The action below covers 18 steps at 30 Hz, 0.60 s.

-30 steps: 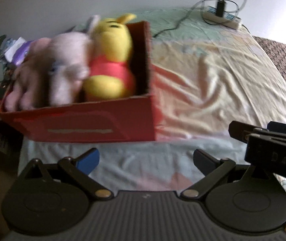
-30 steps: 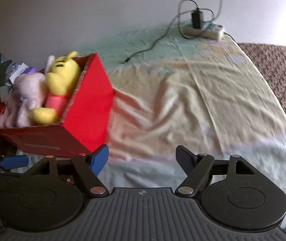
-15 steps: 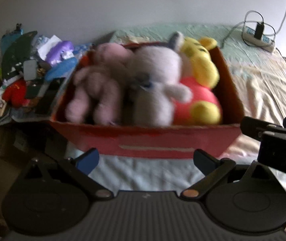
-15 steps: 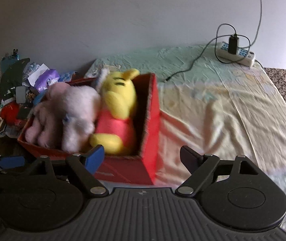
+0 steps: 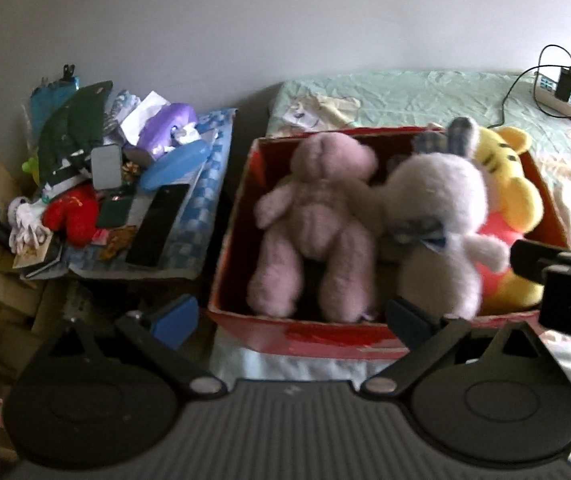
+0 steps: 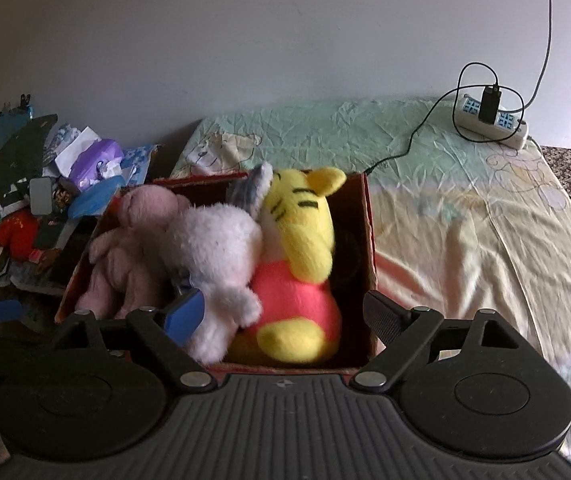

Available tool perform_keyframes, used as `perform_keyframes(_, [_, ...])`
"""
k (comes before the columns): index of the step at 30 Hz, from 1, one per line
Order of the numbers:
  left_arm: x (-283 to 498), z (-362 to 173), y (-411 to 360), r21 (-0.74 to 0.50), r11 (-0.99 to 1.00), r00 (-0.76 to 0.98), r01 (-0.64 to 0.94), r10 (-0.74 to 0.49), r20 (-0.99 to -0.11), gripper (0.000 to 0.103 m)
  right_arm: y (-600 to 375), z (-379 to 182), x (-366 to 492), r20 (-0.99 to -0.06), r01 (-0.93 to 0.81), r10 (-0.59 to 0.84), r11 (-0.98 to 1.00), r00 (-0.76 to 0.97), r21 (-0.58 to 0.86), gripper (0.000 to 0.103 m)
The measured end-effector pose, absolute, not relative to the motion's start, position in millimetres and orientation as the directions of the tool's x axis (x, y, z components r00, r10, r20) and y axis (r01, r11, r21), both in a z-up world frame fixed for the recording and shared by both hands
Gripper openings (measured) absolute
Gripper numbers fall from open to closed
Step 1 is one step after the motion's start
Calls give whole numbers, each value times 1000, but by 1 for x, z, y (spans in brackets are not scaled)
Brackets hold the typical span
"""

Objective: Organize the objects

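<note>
From the left wrist, the left gripper [image 5: 291, 318] stands spread and empty before the red cardboard box [image 5: 325, 338] on the bed, holding a pink plush bear [image 5: 317, 220], white plush rabbit [image 5: 441, 216] and yellow plush bear [image 5: 513, 200]. From the right wrist, the right gripper [image 6: 285, 316] is likewise spread wide, gripping nothing, above the box's near edge.

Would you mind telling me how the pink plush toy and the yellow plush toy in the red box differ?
The pink plush toy is one pale colour all over; the yellow plush toy has a red shirt and black stripes on its head. The pink one lies at the box's left end by the cluttered side table, the yellow one at the right end against the wall of the red box. A white plush toy lies between them. Both rest inside the box, ungripped.
</note>
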<state>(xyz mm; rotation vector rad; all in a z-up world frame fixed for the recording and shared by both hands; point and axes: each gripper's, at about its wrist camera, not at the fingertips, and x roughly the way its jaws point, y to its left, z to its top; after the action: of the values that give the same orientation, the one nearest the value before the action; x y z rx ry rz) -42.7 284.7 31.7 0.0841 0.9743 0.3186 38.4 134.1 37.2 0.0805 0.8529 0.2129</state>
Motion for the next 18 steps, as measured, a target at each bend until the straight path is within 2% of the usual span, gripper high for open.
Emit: perform_keyframes(18, [-12, 22, 305, 164, 971, 526, -172, 232, -818, 101, 150, 31, 70, -758, -87, 160, 987, 632, 135, 89])
